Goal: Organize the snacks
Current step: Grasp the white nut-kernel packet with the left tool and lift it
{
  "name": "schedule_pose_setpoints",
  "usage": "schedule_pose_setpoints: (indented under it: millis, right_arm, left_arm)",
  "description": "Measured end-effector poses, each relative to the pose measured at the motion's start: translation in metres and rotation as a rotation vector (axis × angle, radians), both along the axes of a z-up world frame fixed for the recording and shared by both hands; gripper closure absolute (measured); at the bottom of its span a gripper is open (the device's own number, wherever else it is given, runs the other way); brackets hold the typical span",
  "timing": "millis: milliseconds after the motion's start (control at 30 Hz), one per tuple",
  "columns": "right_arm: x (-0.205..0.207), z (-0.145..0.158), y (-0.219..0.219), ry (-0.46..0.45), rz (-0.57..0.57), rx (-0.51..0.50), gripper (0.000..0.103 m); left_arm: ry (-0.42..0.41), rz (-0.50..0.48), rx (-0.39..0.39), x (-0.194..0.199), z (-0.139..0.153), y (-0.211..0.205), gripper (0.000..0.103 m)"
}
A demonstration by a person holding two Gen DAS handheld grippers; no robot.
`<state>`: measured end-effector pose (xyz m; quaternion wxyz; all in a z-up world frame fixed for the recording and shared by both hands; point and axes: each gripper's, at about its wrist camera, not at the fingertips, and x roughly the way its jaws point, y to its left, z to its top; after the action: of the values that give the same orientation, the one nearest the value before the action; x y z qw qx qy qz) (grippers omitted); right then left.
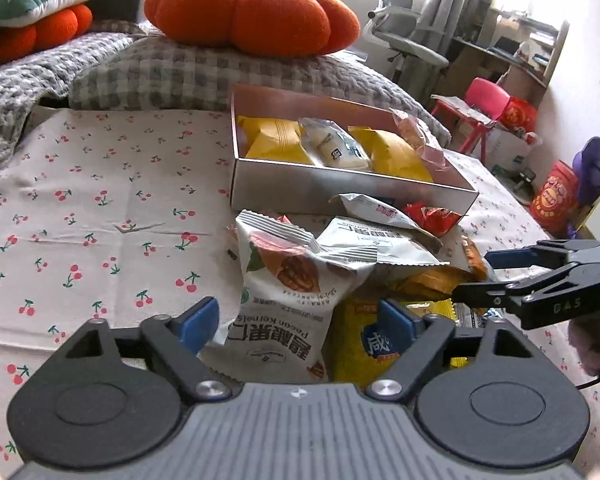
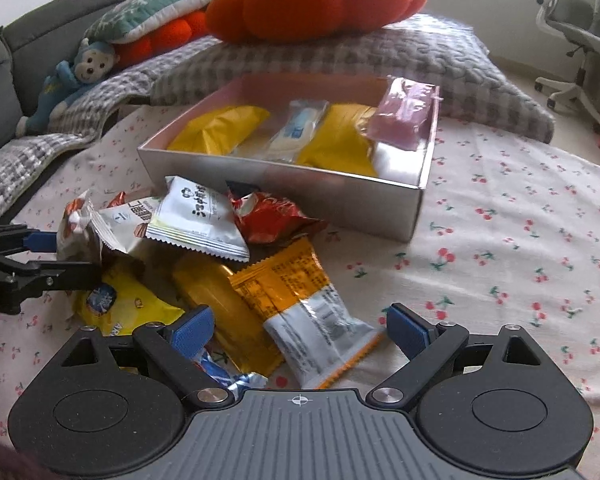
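A silver box [image 1: 340,190] [image 2: 340,192] on the cherry-print cloth holds two yellow packets, a white one and a pink one. A pile of loose snack packets lies in front of it. My left gripper [image 1: 300,326] is open, its jaws on either side of a white pecan-kernel packet [image 1: 284,292] on the pile's left. It also shows at the left edge of the right wrist view [image 2: 48,256]. My right gripper [image 2: 300,330] is open over an orange-and-white packet [image 2: 300,308] and a yellow packet [image 2: 228,316]. It shows open in the left wrist view [image 1: 480,276].
A checked grey cushion [image 1: 204,76] with an orange pumpkin pillow [image 1: 252,12] lies behind the box. More pillows and a blue monkey toy [image 2: 68,84] are at the left. An office chair [image 1: 404,36], a red stool [image 1: 476,108] and desks stand at the right.
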<state>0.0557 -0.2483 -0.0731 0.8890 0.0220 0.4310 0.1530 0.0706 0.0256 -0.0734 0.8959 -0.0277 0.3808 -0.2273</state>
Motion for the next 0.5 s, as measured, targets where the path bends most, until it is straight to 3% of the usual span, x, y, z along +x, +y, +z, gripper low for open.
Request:
schedule_pose_setpoints:
  millis: [267, 400, 500]
  right_arm:
    - [0.002, -0.001, 0.006, -0.021, 0.058, -0.023, 0.006]
    - [0.002, 0.002, 0.004, -0.023, 0.053, -0.024, 0.006]
    - [0.001, 0.002, 0.003, -0.017, 0.050, -0.039, 0.008]
  left_arm:
    - [0.031, 0.004, 0.011, 0.000, 0.004, 0.002, 0.056]
    - [0.063, 0.020, 0.050, 0.000, 0.011, 0.004, 0.064]
    - [0.095, 0.030, 0.084, 0.000, 0.017, 0.008, 0.065]
